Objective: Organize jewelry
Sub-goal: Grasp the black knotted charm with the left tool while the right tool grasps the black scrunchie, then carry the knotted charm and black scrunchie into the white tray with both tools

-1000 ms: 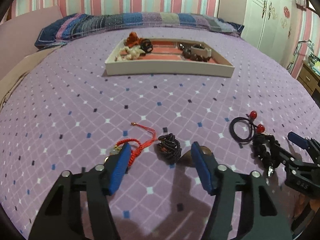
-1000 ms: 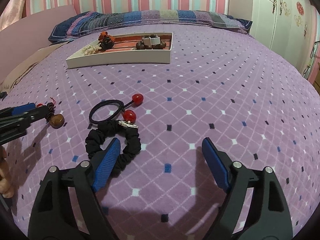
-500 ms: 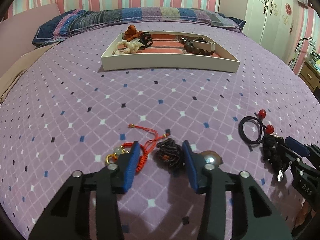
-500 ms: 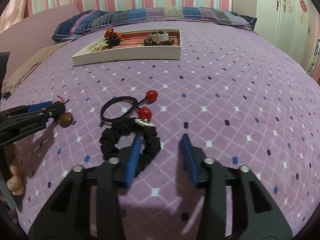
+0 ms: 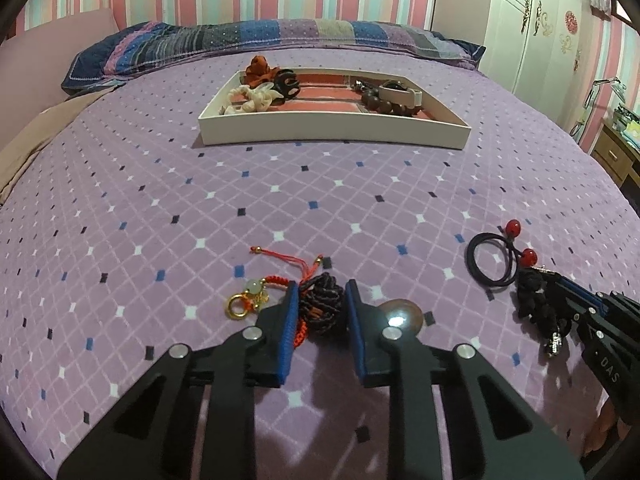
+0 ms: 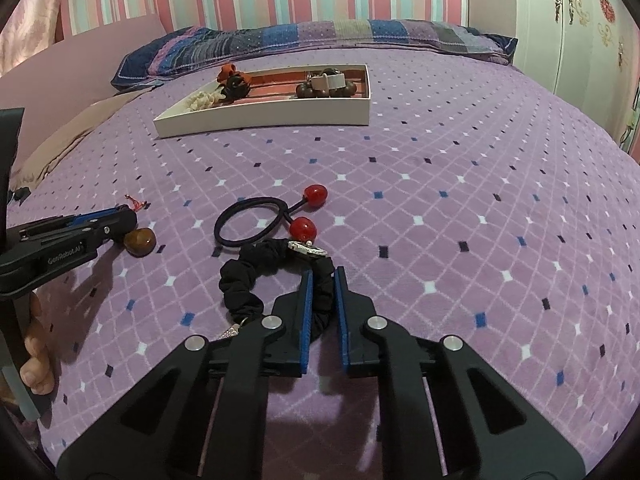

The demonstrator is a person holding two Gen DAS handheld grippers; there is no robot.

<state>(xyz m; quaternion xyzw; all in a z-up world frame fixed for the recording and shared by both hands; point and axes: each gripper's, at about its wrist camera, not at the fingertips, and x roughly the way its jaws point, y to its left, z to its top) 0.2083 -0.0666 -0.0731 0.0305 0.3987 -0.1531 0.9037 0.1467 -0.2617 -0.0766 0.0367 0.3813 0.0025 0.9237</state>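
Jaws of the left gripper (image 5: 320, 298) have just been closing and now press from both sides on a dark braided knot (image 5: 322, 307), which lies on the purple bedspread (image 5: 320, 200). Just left of these jaws lies a red cord charm (image 5: 256, 296) with a gold ring; just right of them, a brown round bead (image 5: 406, 312). Jaws of the right gripper (image 6: 320, 292) have also just been closing and now pinch the band of a black scrunchie (image 6: 248, 280). Just beyond their tips lies a black hair tie with red beads (image 6: 256, 226). Well beyond both grippers stands the white tray (image 5: 332, 134).
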